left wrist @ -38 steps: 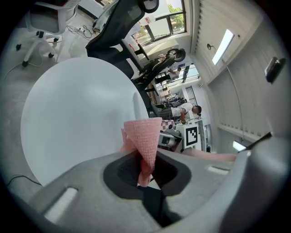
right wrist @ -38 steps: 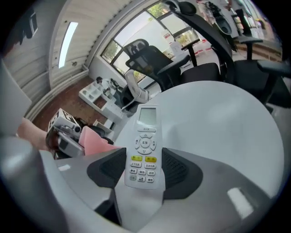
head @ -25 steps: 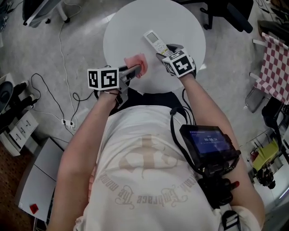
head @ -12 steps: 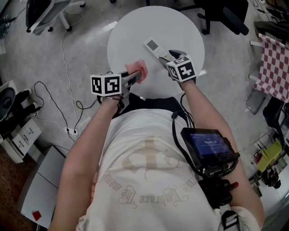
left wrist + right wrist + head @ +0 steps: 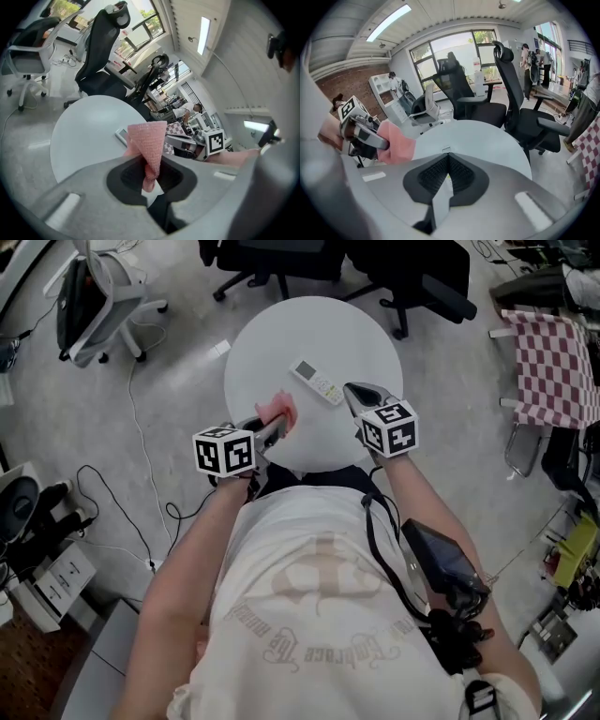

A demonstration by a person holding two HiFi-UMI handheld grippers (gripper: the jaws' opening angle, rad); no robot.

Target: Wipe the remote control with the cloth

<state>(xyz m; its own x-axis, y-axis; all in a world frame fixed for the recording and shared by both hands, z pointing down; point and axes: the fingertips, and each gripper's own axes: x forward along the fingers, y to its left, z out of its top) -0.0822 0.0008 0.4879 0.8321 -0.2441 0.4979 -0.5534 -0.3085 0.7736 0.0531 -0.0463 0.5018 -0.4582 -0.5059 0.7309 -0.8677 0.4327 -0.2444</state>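
the remote control (image 5: 317, 382) is lying flat near the middle of the round white desk (image 5: 281, 338), its long axis running from upper left to lower right in the head view. the left tongs (image 5: 272, 429) are pinching the bunched end of the pink cloth (image 5: 279, 412), with the rest standing above the tips in a loose flap. from there the remote is sitting up and to the right, near the cloth but apart from it. the right tongs (image 5: 351, 390) are pointing in from the lower right. they have just been closing, and the pads are now meeting with nothing i can see between them. their tips are hovering just beside the remote's lower-right end, nearer than the cloth is. i'm guessing the wiping is not yet begun: the cloth hand will be needing to travel up-right, then along that diagonal.
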